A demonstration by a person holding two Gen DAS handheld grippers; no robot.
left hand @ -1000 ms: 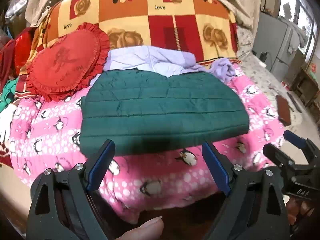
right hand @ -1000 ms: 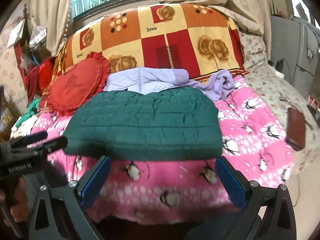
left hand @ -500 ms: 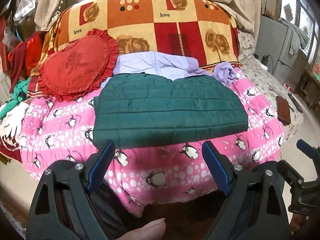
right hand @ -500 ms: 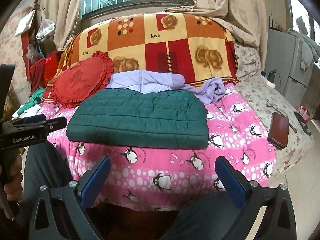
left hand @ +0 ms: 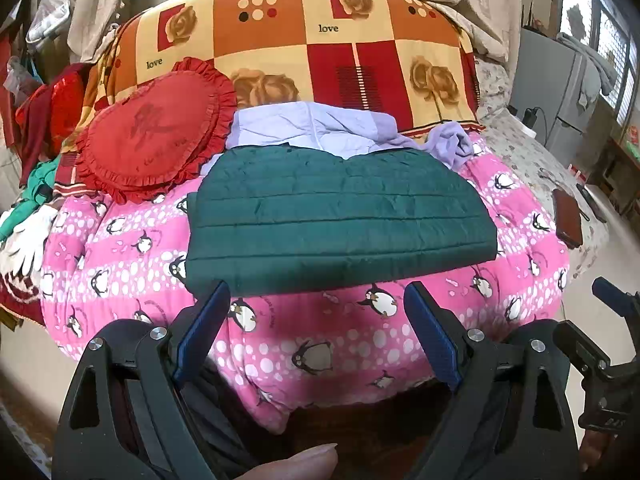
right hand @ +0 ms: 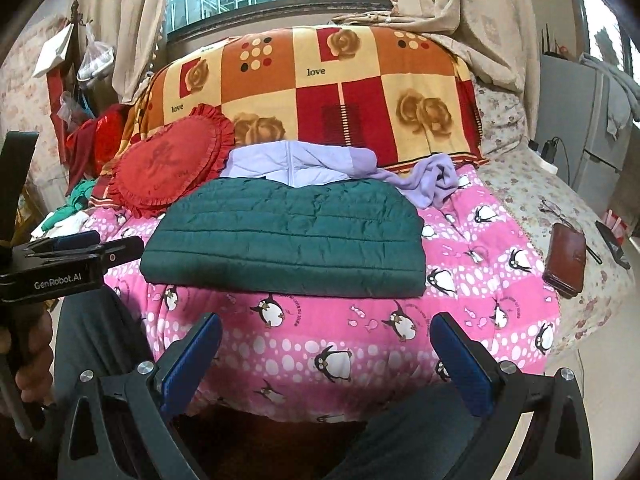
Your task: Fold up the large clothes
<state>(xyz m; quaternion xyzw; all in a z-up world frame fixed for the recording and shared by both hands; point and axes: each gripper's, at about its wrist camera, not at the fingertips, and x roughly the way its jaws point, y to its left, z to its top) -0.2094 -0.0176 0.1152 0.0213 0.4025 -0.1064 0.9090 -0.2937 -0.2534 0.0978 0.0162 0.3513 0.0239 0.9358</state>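
Note:
A dark green quilted jacket [left hand: 340, 216] lies folded into a flat rectangle on the pink penguin blanket [left hand: 312, 336]; it also shows in the right wrist view [right hand: 288, 240]. A lilac garment [left hand: 320, 128] lies behind it, partly covered, with a sleeve bunched at the right [right hand: 432, 180]. My left gripper [left hand: 316, 312] is open and empty, held back in front of the bed's near edge. My right gripper [right hand: 326, 344] is open and empty, also held off the bed. Each gripper shows at the edge of the other's view.
A red heart-shaped cushion [left hand: 156, 136] leans at the back left. A patchwork quilt [left hand: 320, 52] is piled behind. A brown wallet [right hand: 566, 258] lies on the floral sheet at the right. Clothes are heaped at the left [left hand: 36, 184]. A grey cabinet [right hand: 580, 128] stands at the right.
Both grippers have drawn back from the bed, so more of the pink blanket's front shows. The green jacket has not moved.

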